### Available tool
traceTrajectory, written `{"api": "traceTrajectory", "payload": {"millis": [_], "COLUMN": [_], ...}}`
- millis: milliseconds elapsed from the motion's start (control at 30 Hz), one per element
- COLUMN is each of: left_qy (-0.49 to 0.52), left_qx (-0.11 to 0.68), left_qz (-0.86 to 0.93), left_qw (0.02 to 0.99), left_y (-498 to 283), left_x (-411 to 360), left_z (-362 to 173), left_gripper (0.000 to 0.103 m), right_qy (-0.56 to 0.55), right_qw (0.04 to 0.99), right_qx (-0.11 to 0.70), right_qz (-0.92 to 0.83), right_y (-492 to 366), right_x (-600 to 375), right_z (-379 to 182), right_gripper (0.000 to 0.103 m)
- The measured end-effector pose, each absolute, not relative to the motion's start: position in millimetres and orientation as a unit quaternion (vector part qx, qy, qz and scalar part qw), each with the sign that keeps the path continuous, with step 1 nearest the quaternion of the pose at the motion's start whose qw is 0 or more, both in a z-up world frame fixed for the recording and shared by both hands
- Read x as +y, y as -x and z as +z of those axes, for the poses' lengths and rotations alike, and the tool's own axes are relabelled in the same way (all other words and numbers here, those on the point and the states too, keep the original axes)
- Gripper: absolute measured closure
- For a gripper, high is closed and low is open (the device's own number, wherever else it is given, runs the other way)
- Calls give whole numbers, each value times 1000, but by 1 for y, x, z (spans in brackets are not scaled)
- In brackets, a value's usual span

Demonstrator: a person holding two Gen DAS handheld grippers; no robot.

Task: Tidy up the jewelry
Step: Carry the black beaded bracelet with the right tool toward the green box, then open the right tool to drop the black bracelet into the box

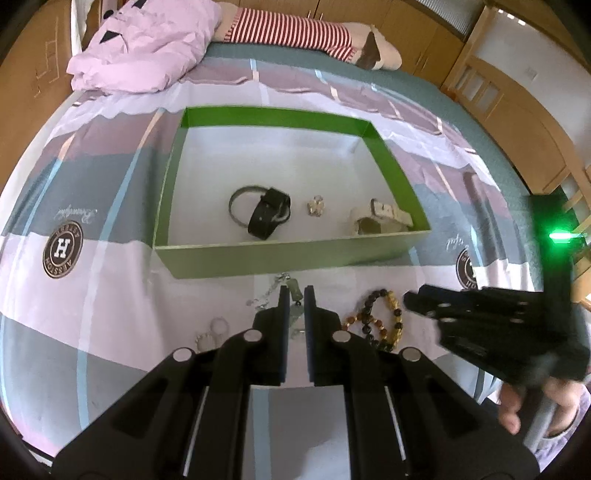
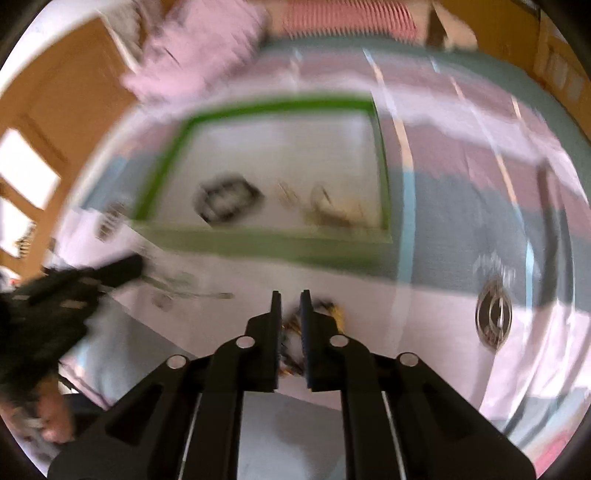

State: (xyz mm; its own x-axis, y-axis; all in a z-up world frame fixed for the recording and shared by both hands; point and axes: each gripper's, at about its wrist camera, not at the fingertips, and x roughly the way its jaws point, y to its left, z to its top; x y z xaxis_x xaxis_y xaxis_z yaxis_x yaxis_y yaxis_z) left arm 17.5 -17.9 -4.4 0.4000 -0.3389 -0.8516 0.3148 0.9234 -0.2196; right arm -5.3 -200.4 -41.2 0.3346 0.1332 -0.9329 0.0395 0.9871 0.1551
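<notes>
overhead, left gripper (image 1: 296,295) jaws pinch the silver chain (image 1: 271,291); right gripper (image 2: 290,306) jaws narrowly straddle beads (image 2: 332,312).

A bedroom in a home: a made bed (image 1: 110,206) spread with a pastel patchwork-print sheet fills the scene, a crumpled lilac quilt (image 1: 147,48) and a red-and-white striped cushion (image 1: 291,31) heaped at its far end. Honey-coloured wooden wardrobes and panelled doors (image 1: 491,92) line the walls around it. On the sheet sits an open green cardboard box (image 1: 280,254) holding watches and trinkets, with a beaded bracelet (image 1: 380,317) and a thin chain (image 1: 269,291) loose in front of it.
</notes>
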Motion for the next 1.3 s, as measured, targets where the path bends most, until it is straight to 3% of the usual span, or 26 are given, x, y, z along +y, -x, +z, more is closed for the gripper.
{"api": "traceTrajectory", "payload": {"millis": [33, 133, 400, 433, 500, 567, 800, 967, 1133, 1300], "left_qy": [12, 9, 10, 10, 11, 14, 39, 66, 89, 93], "left_qx": [514, 519, 522, 522, 521, 518, 471, 438, 412, 408], "left_qz": [-196, -194, -191, -190, -189, -191, -208, -205, -186, -174], "left_qw": [835, 832, 831, 832, 832, 834, 856, 873, 887, 892], "left_y": [-18, -17, -16, -16, -16, -15, -11, -18, -45, -69], "left_x": [-16, -18, -17, -17, -17, -15, -4, 6, 14, 14], "left_z": [-7, -14, -16, -16, -16, -13, 21, 44, 59, 46], "left_gripper": [96, 96, 96, 96, 96, 96, 96, 96, 96, 96], "right_qy": [-83, -88, -73, -64, -46, -61, -94, -125, -158, -155], "right_qw": [796, 767, 777, 777, 778, 779, 831, 881, 899, 898], "right_qx": [599, 635, 626, 626, 626, 624, 544, 443, 391, 402], "right_qz": [14, -18, 11, 10, -1, 8, 74, 110, 121, 93], "right_y": [1, -5, -11, -13, -13, -11, 13, 13, -3, -38], "right_x": [-207, -221, -212, -209, -204, -203, -195, -196, -202, -195], "right_z": [-58, -89, -99, -101, -102, -95, -23, 28, 43, 22], "right_gripper": [77, 76, 76, 77, 94, 94, 94, 94, 94, 94]}}
